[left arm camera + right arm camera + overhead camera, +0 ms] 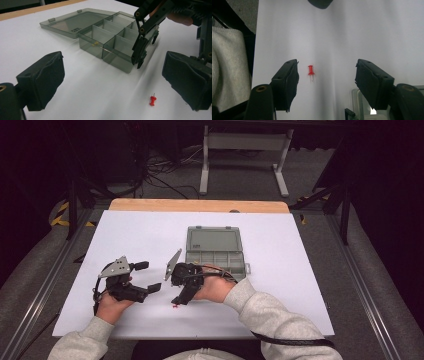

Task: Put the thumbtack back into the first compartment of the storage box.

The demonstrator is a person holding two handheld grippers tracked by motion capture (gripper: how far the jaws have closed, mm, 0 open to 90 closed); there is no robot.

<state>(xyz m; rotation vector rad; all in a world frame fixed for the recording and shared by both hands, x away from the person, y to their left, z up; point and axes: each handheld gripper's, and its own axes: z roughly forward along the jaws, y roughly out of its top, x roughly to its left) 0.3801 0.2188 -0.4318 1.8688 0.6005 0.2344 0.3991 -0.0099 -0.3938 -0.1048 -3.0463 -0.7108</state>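
Observation:
A red pushpin (311,71) lies on the white table top (280,285), with its needle toward the camera in the right gripper view. My right gripper (328,67) is open and points down at it; the pin lies between the jaws, closer to the left one, untouched. From above, the right gripper (179,296) hovers just above the pin (175,306), near the front of the table. My left gripper (148,276) is open and empty, a little to the left. Along the jaws of the left gripper (113,65) I see the pin (152,100) and the right gripper (140,53).
A grey see-through compartment box (215,252) stands open in the middle of the table, lid laid back. A small yellow item (95,44) sits in one near compartment. A grey sleeve (227,67) is by the table's front edge.

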